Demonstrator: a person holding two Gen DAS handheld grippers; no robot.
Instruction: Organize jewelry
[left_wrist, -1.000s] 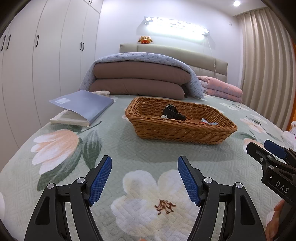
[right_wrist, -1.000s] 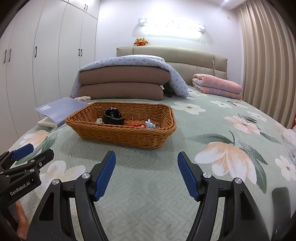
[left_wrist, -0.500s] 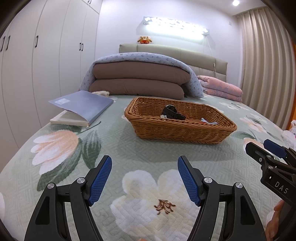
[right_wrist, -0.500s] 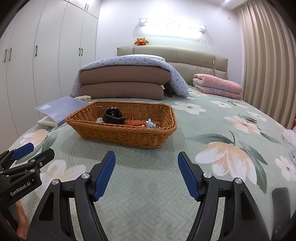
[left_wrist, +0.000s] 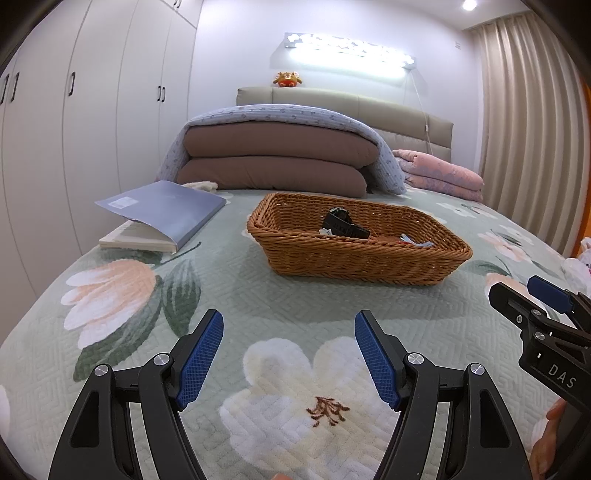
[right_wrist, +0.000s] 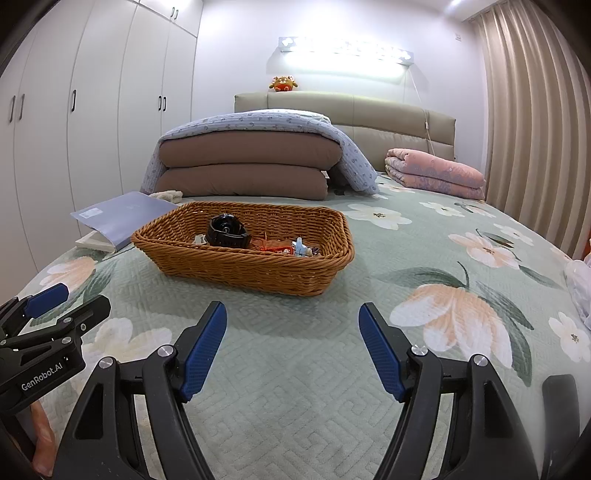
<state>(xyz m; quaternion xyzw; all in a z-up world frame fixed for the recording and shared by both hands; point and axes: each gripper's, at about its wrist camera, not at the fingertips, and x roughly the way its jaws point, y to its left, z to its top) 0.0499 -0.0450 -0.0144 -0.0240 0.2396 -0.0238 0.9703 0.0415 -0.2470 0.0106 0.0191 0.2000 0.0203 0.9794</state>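
So from the left wrist cam you get the left gripper (left_wrist: 289, 354) hanging over the floral bedspread (left_wrist: 258, 295) with its blue pads spread wide and nothing between them, just a big white flower underneath. The wicker basket (left_wrist: 354, 258) sits further up the bed, well apart from the jaws, and from this angle you mostly see its near wall, so only the black watch (left_wrist: 345, 223) and a bit of pale blue stuff poke over the rim. This view also gets the open book (left_wrist: 162, 218) fully, lying left of the basket, plus the right gripper (left_wrist: 532, 295) sneaking in at the right edge with a bit of the person's hand below it. Switch to the right wrist cam and the right gripper (right_wrist: 292, 349) is also released, empty, and its jaws have just been easing a touch wider with nothing between them. Here the basket (right_wrist: 251, 269) is up and to the left, and you can look into it better: the watch (right_wrist: 226, 232) sits curled up, next to it an orange-red tangle (right_wrist: 273, 245) and a small light blue trinket (right_wrist: 301, 248), too small to say what exactly. The book (right_wrist: 118, 218) is half hidden behind the basket, and the left gripper (right_wrist: 55, 306) shows at the left edge. Folded bedding (right_wrist: 243, 166) is stacked at the headboard in both.
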